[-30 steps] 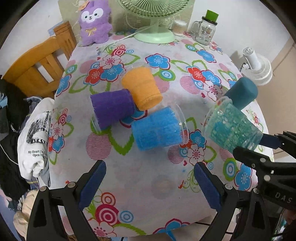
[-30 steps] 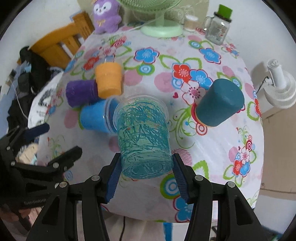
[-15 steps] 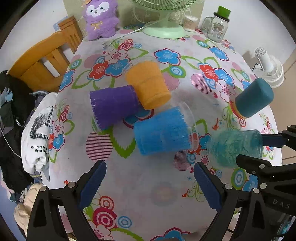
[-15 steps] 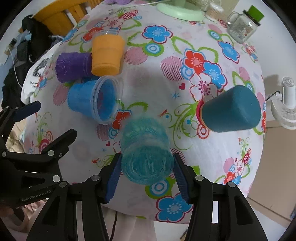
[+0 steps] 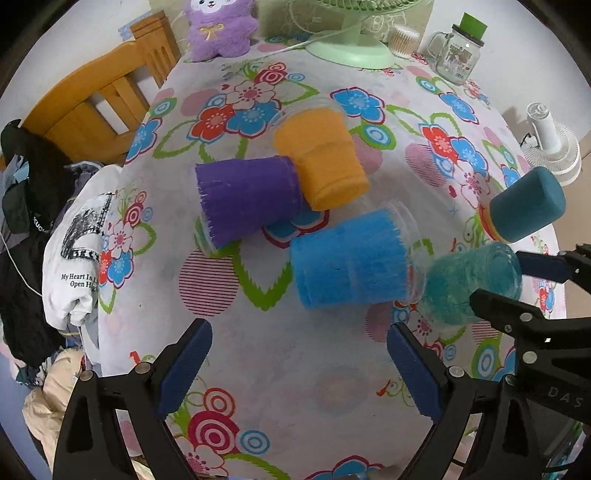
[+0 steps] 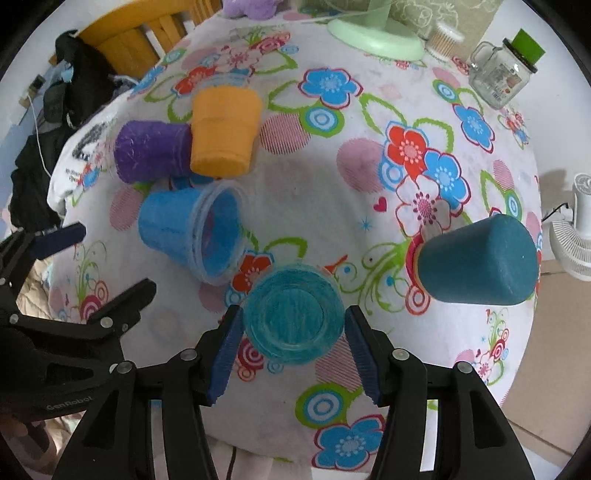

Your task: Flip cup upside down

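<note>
My right gripper is shut on a clear cup with teal scribbles. The cup is turned base up, mouth down, close over the flowered tablecloth. In the left wrist view the same cup shows between the right gripper's fingers at the right edge. My left gripper is open and empty, held above the table's near edge. A light blue cup lies on its side just left of the teal cup. A purple cup and an orange cup lie on their sides behind it.
A dark teal cup stands upside down at the right. A green fan base, a glass jar mug and a purple plush stand at the far edge. A wooden chair with clothes stands left.
My right gripper has rotated the teal cup from tilted with its mouth away to base up, and lowered it toward the tablecloth. The left gripper stayed open and hardly moved.
</note>
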Demonstrator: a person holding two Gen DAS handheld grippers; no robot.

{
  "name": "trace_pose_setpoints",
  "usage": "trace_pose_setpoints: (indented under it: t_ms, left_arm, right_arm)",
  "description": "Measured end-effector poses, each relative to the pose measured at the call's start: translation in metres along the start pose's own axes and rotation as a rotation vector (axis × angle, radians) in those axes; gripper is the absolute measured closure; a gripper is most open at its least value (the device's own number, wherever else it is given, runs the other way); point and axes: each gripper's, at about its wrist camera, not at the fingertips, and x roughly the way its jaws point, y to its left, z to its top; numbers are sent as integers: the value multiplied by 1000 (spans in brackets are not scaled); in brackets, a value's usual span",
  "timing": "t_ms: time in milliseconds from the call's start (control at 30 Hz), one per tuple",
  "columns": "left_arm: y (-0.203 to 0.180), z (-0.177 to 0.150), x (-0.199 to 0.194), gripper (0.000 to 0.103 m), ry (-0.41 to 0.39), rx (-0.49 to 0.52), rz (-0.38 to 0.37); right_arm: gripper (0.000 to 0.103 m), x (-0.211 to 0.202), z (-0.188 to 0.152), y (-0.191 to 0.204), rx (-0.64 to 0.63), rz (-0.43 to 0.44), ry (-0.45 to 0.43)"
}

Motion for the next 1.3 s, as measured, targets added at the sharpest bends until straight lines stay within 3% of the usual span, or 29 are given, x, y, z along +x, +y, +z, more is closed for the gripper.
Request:
trace_pose_setpoints:
  t_ms: [133, 533, 967, 1300]
  left_arm:
    - [9, 1, -2, 6, 7, -10, -3]
    - [16, 5, -35, 6, -46, 47, -14]
    - [21, -1, -81, 2, -114, 135, -88]
    - [15, -15, -123, 0, -189, 80, -81]
  right_arm:
    - [17, -5, -1, -1, 22, 8, -55]
    - [17, -32, -17, 2, 169, 12, -177]
    - [17, -86, -51, 19, 329, -87, -362]
    - [12, -132, -81, 19, 372, -99, -467]
